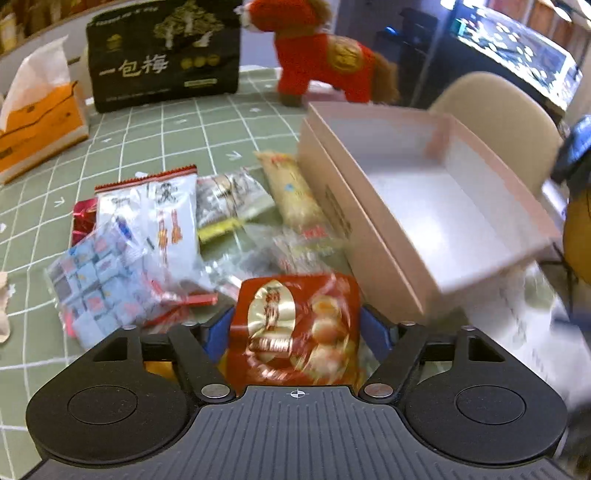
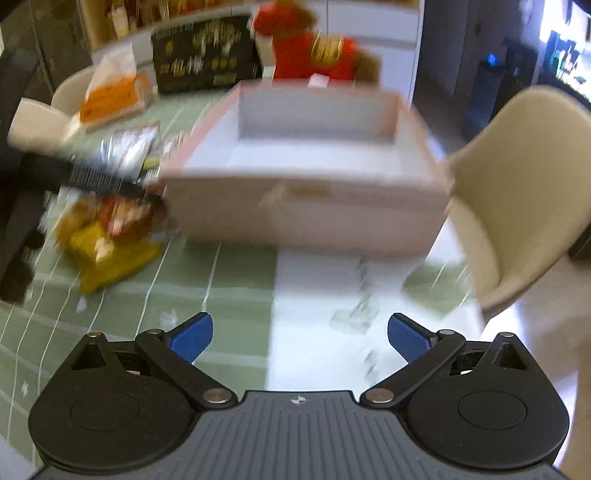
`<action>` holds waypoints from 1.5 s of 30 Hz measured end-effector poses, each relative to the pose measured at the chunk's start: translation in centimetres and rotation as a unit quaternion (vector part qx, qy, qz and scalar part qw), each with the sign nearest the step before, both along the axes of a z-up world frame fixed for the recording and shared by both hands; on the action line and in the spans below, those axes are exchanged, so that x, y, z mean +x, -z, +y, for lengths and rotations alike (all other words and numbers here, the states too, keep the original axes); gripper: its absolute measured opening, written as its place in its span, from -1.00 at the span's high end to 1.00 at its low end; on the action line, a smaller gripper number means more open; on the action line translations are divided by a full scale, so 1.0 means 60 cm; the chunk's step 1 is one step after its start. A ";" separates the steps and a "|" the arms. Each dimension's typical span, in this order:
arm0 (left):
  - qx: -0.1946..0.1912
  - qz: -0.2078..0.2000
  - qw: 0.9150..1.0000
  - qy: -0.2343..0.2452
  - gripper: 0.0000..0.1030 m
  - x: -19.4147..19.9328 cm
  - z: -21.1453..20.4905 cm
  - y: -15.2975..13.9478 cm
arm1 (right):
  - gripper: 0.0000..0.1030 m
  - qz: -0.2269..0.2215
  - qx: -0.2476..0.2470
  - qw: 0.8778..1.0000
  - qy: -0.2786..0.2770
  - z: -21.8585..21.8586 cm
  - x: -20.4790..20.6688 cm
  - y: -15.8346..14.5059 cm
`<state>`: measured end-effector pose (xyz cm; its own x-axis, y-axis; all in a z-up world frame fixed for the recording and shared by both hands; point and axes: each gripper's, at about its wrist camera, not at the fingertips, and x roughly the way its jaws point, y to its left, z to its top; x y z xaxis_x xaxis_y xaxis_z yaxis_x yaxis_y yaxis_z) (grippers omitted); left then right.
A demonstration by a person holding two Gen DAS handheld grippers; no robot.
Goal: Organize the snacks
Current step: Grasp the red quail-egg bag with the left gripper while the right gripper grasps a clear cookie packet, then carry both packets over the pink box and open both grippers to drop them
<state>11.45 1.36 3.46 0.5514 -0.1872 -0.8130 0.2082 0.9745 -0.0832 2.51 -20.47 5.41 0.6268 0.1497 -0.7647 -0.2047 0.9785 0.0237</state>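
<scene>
Left wrist cam: left gripper [image 1: 295, 332] clamping 1 red snack pack [image 1: 295, 328] – approx 6 packets lying beside 1 box [image 1: 388, 236]; right gripper [image 2: 300, 338] gaping wide, empty.

Dining corner with a gridded surface

A green cloth with white grid lines [image 1: 155, 133] covers the surface; a cream moulded chair [image 2: 517, 192] stands at its right edge, over pale glossy floor [image 2: 546, 332], with a white wall [image 2: 388, 26] and dark doorway [image 2: 491, 74] beyond.

Left gripper [image 1: 295, 328] clamps a packet; right gripper [image 2: 300, 338] gapes, angled downward.
</scene>
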 end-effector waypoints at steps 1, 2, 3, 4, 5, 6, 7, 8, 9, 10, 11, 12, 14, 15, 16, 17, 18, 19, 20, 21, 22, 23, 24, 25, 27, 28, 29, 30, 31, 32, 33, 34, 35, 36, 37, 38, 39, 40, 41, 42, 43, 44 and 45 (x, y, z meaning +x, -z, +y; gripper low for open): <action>0.003 -0.004 1.000 0.004 -0.48 -0.013 -0.003 0.000 | -0.98 -0.007 -0.002 1.000 -0.001 0.000 0.012 -0.003; 0.002 -0.007 1.000 0.006 -0.48 -0.032 -0.005 0.000 | -0.98 -0.010 -0.003 1.000 -0.005 0.003 0.027 -0.005; -0.002 -0.006 1.000 0.006 -0.48 -0.046 -0.004 -0.001 | -0.98 -0.013 -0.004 1.000 -0.007 0.008 0.042 -0.006; -0.007 -0.005 1.000 0.004 -0.47 -0.058 -0.003 -0.001 | -0.97 -0.014 -0.002 1.000 -0.007 0.015 0.058 -0.008; -0.015 -0.004 1.000 0.002 -0.47 -0.074 -0.001 -0.001 | -0.94 -0.016 0.005 1.000 -0.008 0.022 0.071 -0.011; -0.021 -0.004 1.000 -0.001 -0.47 -0.087 0.001 -0.001 | -0.91 -0.012 0.012 1.000 -0.005 0.028 0.080 -0.012; -0.027 -0.003 1.000 -0.005 -0.47 -0.100 0.003 -0.003 | -0.89 -0.005 0.027 1.000 -0.013 0.035 0.090 -0.011; -0.031 -0.004 0.999 -0.009 -0.47 -0.112 0.006 -0.004 | -0.82 0.006 0.042 0.999 -0.027 0.042 0.098 -0.010; -0.033 -0.005 0.999 -0.013 -0.47 -0.122 0.007 -0.007 | -0.73 0.019 0.055 0.997 -0.042 0.052 0.104 -0.007; -0.034 -0.007 0.999 -0.016 -0.47 -0.129 0.009 -0.010 | -0.69 0.028 0.063 0.996 -0.052 0.061 0.108 -0.003; -0.033 -0.011 0.999 -0.019 -0.47 -0.138 0.012 -0.015 | -0.60 0.037 0.067 0.995 -0.060 0.072 0.113 0.000; -0.032 -0.015 0.999 -0.022 -0.47 -0.142 0.016 -0.019 | -0.50 0.043 0.069 0.994 -0.067 0.081 0.116 0.002; -0.032 -0.024 0.999 -0.033 -0.47 -0.150 0.032 -0.029 | -0.19 0.054 0.071 0.993 -0.076 0.106 0.123 0.009; -0.031 -0.027 0.998 -0.042 -0.47 -0.150 0.040 -0.033 | -0.05 0.061 0.076 0.992 -0.079 0.115 0.123 0.010; -0.027 -0.027 0.998 -0.054 -0.47 -0.149 0.051 -0.035 | -0.05 0.068 0.085 0.991 -0.083 0.127 0.126 0.012; -0.025 -0.026 0.997 -0.063 -0.47 -0.148 0.062 -0.036 | -0.05 0.070 0.089 0.990 -0.085 0.138 0.125 0.012; -0.026 -0.024 0.997 -0.073 -0.47 -0.149 0.075 -0.036 | -0.08 0.069 0.086 0.990 -0.086 0.148 0.122 0.013; -0.031 -0.024 0.996 -0.081 -0.47 -0.152 0.087 -0.035 | -0.08 0.058 0.076 0.992 -0.086 0.161 0.119 0.013; -0.037 -0.023 0.995 -0.090 -0.47 -0.154 0.098 -0.033 | -0.08 0.048 0.064 0.993 -0.088 0.176 0.118 0.015; -0.044 -0.022 0.994 -0.098 -0.47 -0.157 0.109 -0.031 | -0.16 0.038 0.053 0.994 -0.089 0.188 0.117 0.017; -0.050 -0.020 0.993 -0.106 -0.47 -0.161 0.116 -0.030 | -0.21 0.030 0.042 0.995 -0.090 0.200 0.117 0.017; -0.056 -0.017 0.992 -0.115 -0.47 -0.165 0.126 -0.028 | -0.30 0.023 0.031 0.995 -0.091 0.211 0.117 0.019; -0.060 -0.013 0.991 -0.122 -0.47 -0.168 0.133 -0.027 | -0.39 0.018 0.023 0.995 -0.091 0.221 0.119 0.019; -0.064 -0.009 0.990 -0.129 -0.47 -0.172 0.140 -0.026 | -0.43 0.012 0.015 0.995 -0.094 0.230 0.120 0.022; -0.070 -0.002 0.987 -0.144 -0.47 -0.182 0.150 -0.026 | -0.49 -0.002 -0.007 0.995 -0.104 0.247 0.119 0.027; -0.076 0.003 0.985 -0.154 -0.47 -0.188 0.156 -0.027 | -0.47 -0.011 -0.014 0.994 -0.109 0.251 0.117 0.028; -0.084 0.010 0.983 -0.166 -0.47 -0.201 0.161 -0.029 | -0.35 -0.012 -0.015 0.993 -0.115 0.252 0.116 0.027; -0.091 0.018 0.980 -0.176 -0.47 -0.209 0.163 -0.032 | -0.03 -0.009 -0.015 0.993 -0.120 0.251 0.114 0.022; -0.101 0.027 0.977 -0.186 -0.47 -0.221 0.166 -0.037 | 0.15 -0.005 -0.017 0.992 -0.127 0.250 0.113 0.018; -0.110 0.033 0.975 -0.190 -0.47 -0.234 0.166 -0.043 | 0.24 0.004 -0.023 0.991 -0.134 0.247 0.111 0.014; -0.120 0.038 0.973 -0.191 -0.47 -0.247 0.162 -0.047 | 0.25 0.009 -0.025 0.990 -0.136 0.240 0.108 0.012; -0.128 0.044 0.973 -0.188 -0.47 -0.258 0.154 -0.050 | 0.25 0.012 -0.025 0.990 -0.136 0.229 0.102 0.011; -0.132 0.052 0.973 -0.181 -0.47 -0.264 0.144 -0.048 | 0.26 0.013 -0.025 0.990 -0.136 0.216 0.095 0.011; -0.134 0.060 0.974 -0.172 -0.47 -0.267 0.133 -0.045 | 0.26 0.013 -0.027 0.990 -0.136 0.202 0.087 0.011; -0.133 0.067 0.976 -0.160 -0.47 -0.268 0.118 -0.040 | 0.26 0.014 -0.029 0.990 -0.135 0.186 0.077 0.010; -0.132 0.071 0.977 -0.152 -0.47 -0.267 0.105 -0.034 | 0.27 0.017 -0.028 0.990 -0.136 0.168 0.068 0.008; -0.129 0.076 0.977 -0.149 -0.47 -0.264 0.095 -0.028 | 0.27 0.022 -0.027 0.990 -0.136 0.152 0.059 0.006; -0.129 0.080 0.977 -0.149 -0.47 -0.260 0.087 -0.022 | 0.27 0.024 -0.031 0.990 -0.132 0.133 0.047 0.003; -0.130 0.079 0.977 -0.149 -0.47 -0.258 0.077 -0.018 | 0.27 0.025 -0.035 0.990 -0.131 0.118 0.038 0.001; -0.131 0.075 0.977 -0.147 -0.47 -0.253 0.068 -0.015 | 0.27 0.028 -0.040 0.990 -0.130 0.102 0.027 0.000; -0.130 0.071 0.978 -0.146 -0.47 -0.249 0.061 -0.014 | 0.27 0.034 -0.040 0.991 -0.126 0.085 0.016 -0.001; -0.126 0.064 0.979 -0.146 -0.47 -0.240 0.052 -0.012 | 0.27 0.041 -0.035 0.991 -0.122 0.067 0.005 -0.002; -0.122 0.058 0.980 -0.147 -0.47 -0.233 0.047 -0.012 | 0.26 0.047 -0.027 0.992 -0.118 0.050 -0.005 -0.003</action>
